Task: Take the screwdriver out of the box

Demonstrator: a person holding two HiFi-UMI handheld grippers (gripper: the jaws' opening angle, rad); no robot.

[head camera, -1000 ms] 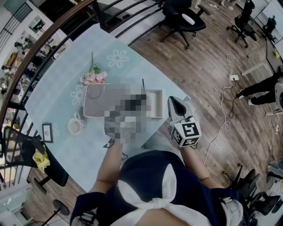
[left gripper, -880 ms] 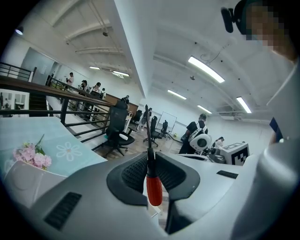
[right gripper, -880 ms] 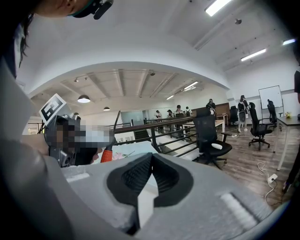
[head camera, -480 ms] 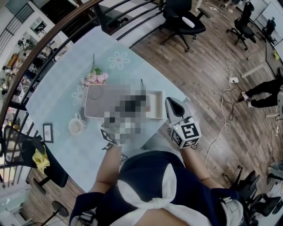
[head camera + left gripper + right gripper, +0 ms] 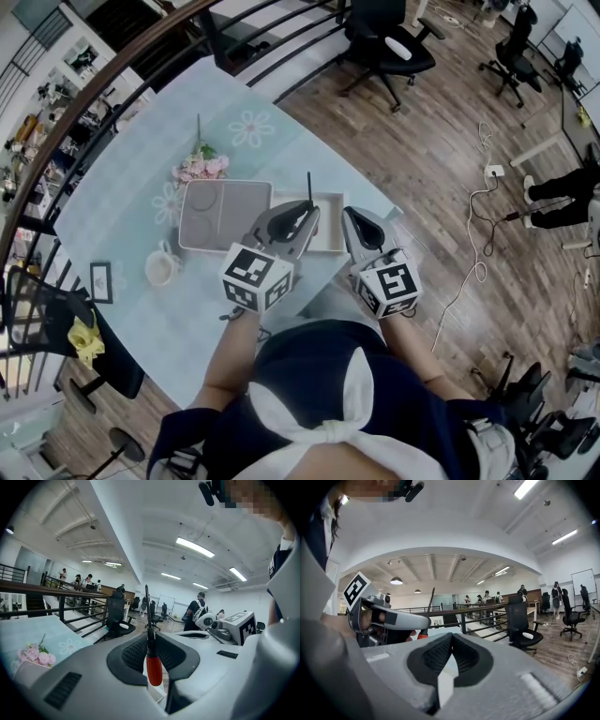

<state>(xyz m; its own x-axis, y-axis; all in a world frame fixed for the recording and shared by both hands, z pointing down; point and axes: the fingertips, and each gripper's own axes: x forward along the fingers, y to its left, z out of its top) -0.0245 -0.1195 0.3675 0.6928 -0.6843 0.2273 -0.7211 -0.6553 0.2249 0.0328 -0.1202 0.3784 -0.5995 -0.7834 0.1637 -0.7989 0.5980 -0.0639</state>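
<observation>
The jaws of the left gripper are closed on the screwdriver. It is gripped just above its red handle, with the thin dark shaft pointing toward 12 o'clock in the left gripper view and the handle's end hanging free below the pads. The jaws of the right gripper are brought together with nothing between them.

In the head view, the left gripper is seen over the near right part of the white-rimmed box, and the screwdriver's shaft rises past the box's far edge. The right gripper is held just beside the left one, at its 3 o'clock, by the box's right end. A grey surface fills the left part of the box.

The box lies on a worktop covered with a pale blue flowered cloth. Pink flowers are found at 10 o'clock from the box, and a white cup at 8 o'clock.
</observation>
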